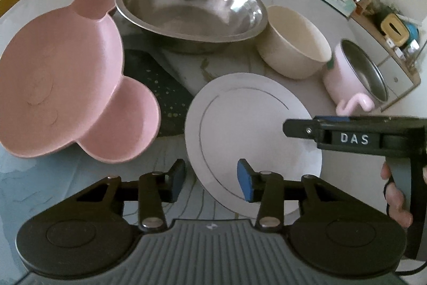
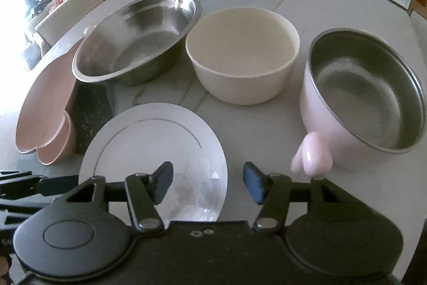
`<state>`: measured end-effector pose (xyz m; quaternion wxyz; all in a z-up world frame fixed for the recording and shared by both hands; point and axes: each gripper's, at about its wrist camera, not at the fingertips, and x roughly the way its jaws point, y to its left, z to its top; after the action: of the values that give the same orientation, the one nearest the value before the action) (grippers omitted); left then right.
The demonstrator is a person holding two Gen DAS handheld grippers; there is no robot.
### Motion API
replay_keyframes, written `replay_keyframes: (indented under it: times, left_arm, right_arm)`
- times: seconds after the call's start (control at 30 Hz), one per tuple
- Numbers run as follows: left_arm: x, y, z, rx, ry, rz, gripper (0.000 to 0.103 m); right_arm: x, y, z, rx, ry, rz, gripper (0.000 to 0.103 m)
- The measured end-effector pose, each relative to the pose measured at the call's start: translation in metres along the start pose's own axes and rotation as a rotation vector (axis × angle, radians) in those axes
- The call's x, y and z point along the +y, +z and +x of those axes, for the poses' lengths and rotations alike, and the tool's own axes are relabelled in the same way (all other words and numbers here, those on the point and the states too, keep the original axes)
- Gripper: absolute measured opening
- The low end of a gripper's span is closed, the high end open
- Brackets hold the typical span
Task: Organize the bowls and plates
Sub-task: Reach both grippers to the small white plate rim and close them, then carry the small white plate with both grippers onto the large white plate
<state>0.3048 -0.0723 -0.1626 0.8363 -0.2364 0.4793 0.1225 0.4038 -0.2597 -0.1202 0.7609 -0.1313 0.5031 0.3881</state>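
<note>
The white plate (image 2: 153,151) is lying flat on the table (image 2: 333,2), right in front of both grippers. It is round (so no long side to line up). The right gripper (image 2: 208,182) is sitting spread wide and empty, with the plate at its 11 o'clock, and looks nearer. The left gripper (image 1: 211,179) is also spread and empty, the plate at 1 o'clock. The steel bowl (image 2: 138,36), cream bowl (image 2: 241,52) and pink bowl (image 2: 365,90) are waiting behind, toward 12.
</note>
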Motion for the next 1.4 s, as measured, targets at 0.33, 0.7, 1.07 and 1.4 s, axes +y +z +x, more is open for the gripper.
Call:
replay_keyframes:
  times: [0.33,0.7,1.07,1.4]
  left_arm:
    - [0.005,0.006,0.002,-0.004,0.009,-0.048,0.025]
    - [0.002,-0.001,-0.001,-0.007,0.017,-0.007,0.017]
    - [-0.006,-0.018,-0.015,-0.015,-0.041,0.077,0.016]
    - [-0.01,-0.021,-0.048,-0.039,-0.1,0.126,0.016]
  right_arm:
    - [-0.014,0.003,0.002,0.017,0.089,0.072,0.033]
    - [-0.03,-0.017,-0.009,0.008,0.099,0.142,0.014]
    - [-0.033,-0.057,-0.033,0.021,0.074,0.261,0.013]
    - [-0.019,-0.075,-0.071,-0.025,0.054,0.328,0.012]
